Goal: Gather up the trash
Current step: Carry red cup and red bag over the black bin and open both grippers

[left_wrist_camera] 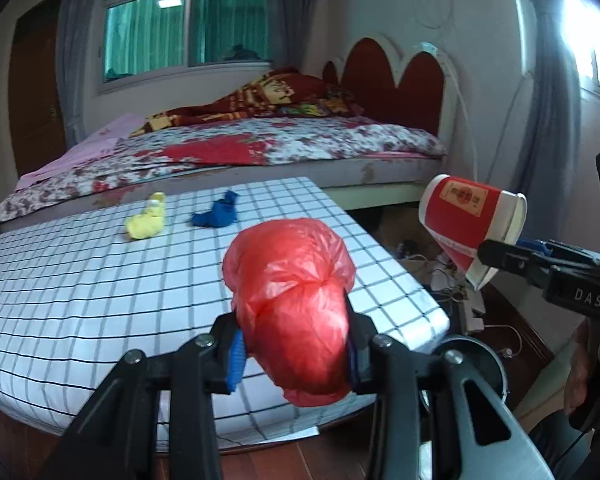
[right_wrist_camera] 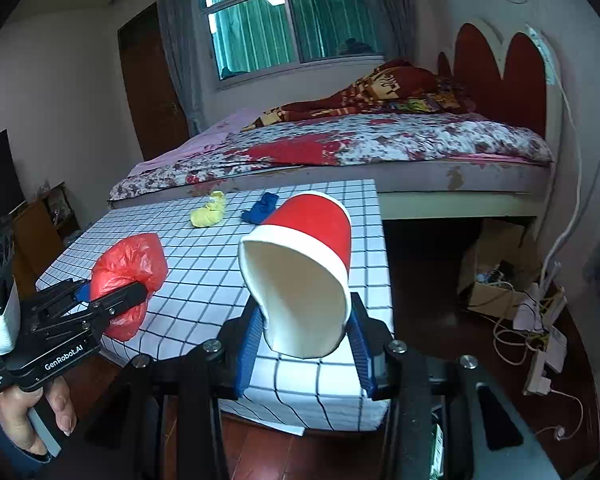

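Note:
My left gripper (left_wrist_camera: 296, 344) is shut on a crumpled red plastic bag (left_wrist_camera: 292, 292), held above the near right part of the grid-patterned table (left_wrist_camera: 80, 280). In the right wrist view the same left gripper (right_wrist_camera: 116, 300) and red bag (right_wrist_camera: 132, 268) hang at the table's (right_wrist_camera: 204, 280) left corner. My right gripper (right_wrist_camera: 306, 344) is shut on a squashed red and white paper cup (right_wrist_camera: 300, 272), mouth toward the camera. From the left, that cup (left_wrist_camera: 472, 224) hangs beyond the table's right edge. A yellow wad (left_wrist_camera: 146, 222) (right_wrist_camera: 208, 214) and a blue wad (left_wrist_camera: 216, 216) (right_wrist_camera: 260, 208) lie at the table's far side.
A bed (left_wrist_camera: 260, 148) with a floral cover stands right behind the table. On the floor to the right are a cardboard box (right_wrist_camera: 496, 280), tangled cables and a power strip (right_wrist_camera: 544, 360). A dark round rim (left_wrist_camera: 476, 364) shows below the table's right corner. A hand (right_wrist_camera: 24, 412) grips the left handle.

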Motion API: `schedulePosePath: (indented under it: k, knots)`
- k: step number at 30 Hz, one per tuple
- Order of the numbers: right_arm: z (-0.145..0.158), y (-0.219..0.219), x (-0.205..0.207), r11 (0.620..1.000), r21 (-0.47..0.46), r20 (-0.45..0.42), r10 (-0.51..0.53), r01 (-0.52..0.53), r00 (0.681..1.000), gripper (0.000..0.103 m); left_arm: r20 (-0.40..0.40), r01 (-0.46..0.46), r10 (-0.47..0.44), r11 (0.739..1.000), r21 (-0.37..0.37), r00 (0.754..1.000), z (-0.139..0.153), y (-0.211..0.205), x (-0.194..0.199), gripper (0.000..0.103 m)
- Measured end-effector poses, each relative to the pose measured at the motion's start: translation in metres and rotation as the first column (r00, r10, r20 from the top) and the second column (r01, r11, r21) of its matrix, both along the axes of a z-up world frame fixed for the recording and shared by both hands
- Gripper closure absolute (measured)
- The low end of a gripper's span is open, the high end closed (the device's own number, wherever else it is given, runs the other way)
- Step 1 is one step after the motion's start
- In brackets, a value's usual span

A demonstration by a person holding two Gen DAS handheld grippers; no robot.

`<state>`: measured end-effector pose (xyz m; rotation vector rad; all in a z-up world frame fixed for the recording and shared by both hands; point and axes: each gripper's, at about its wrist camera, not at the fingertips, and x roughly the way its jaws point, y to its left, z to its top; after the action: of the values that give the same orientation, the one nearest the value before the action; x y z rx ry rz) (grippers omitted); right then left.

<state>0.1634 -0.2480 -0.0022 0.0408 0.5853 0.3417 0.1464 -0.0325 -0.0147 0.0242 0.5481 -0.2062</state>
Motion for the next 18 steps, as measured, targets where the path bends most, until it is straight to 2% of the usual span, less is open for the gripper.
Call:
schedulePosePath:
  k: [11, 18]
  knots:
    - [-0.018, -0.068, -0.024, 0.993, -0.011, -0.044, -0.115, 0.115, 0.992, 0.06, -0.035, 0.143, -0.142, 0.99, 0.022, 0.989, -0.016, -0.069, -0.007, 0.064]
    - [-0.038, -0.109, -0.04, 0.985, -0.017, -0.095, -0.173, 0.172, 0.98, 0.06, -0.092, 0.254, -0.25, 0.967, 0.028, 0.964, -0.036, -0.117, -0.009, 0.064]
